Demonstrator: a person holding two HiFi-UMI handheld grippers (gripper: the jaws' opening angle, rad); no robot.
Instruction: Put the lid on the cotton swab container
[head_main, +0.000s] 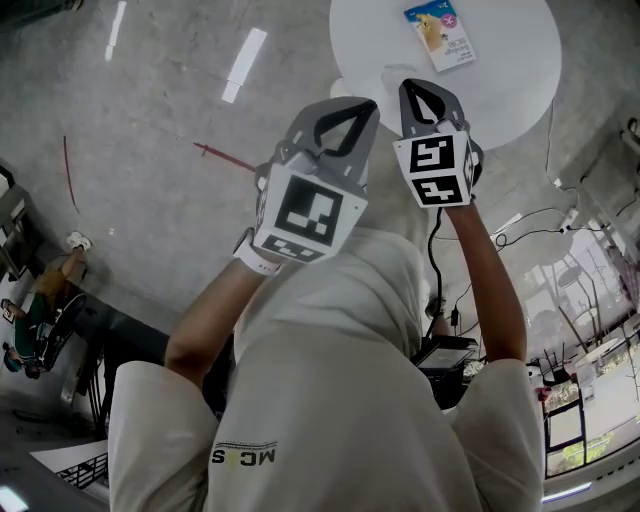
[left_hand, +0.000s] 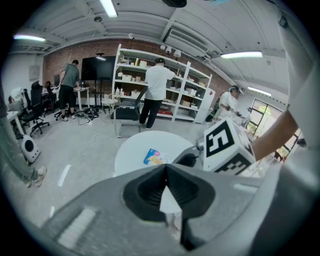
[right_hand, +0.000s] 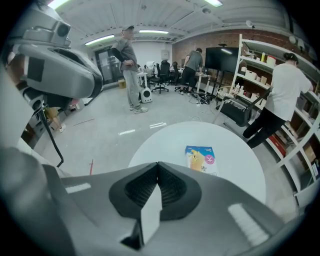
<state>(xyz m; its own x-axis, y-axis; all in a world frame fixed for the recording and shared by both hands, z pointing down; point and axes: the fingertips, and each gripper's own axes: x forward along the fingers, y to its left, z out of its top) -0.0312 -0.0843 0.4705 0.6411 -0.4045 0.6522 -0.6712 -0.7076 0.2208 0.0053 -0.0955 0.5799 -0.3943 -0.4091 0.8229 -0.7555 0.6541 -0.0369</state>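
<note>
My left gripper (head_main: 370, 102) and right gripper (head_main: 409, 84) are raised side by side over the near edge of a round white table (head_main: 520, 80). Both are shut with nothing between their jaws, as the left gripper view (left_hand: 166, 164) and the right gripper view (right_hand: 158, 162) show. A small pale object (head_main: 388, 75) sits at the table's near edge, between and under the jaw tips and mostly hidden. I cannot tell if it is the cotton swab container or its lid. Something clear (left_hand: 173, 220) shows dimly through the gap under the left jaws.
A colourful flat packet (head_main: 440, 33) lies on the table, also in the gripper views (left_hand: 152, 156) (right_hand: 201, 157). Grey concrete floor surrounds the table. Several people stand at shelves (left_hand: 175, 90) and desks far off. Cables run on the floor at right (head_main: 520, 235).
</note>
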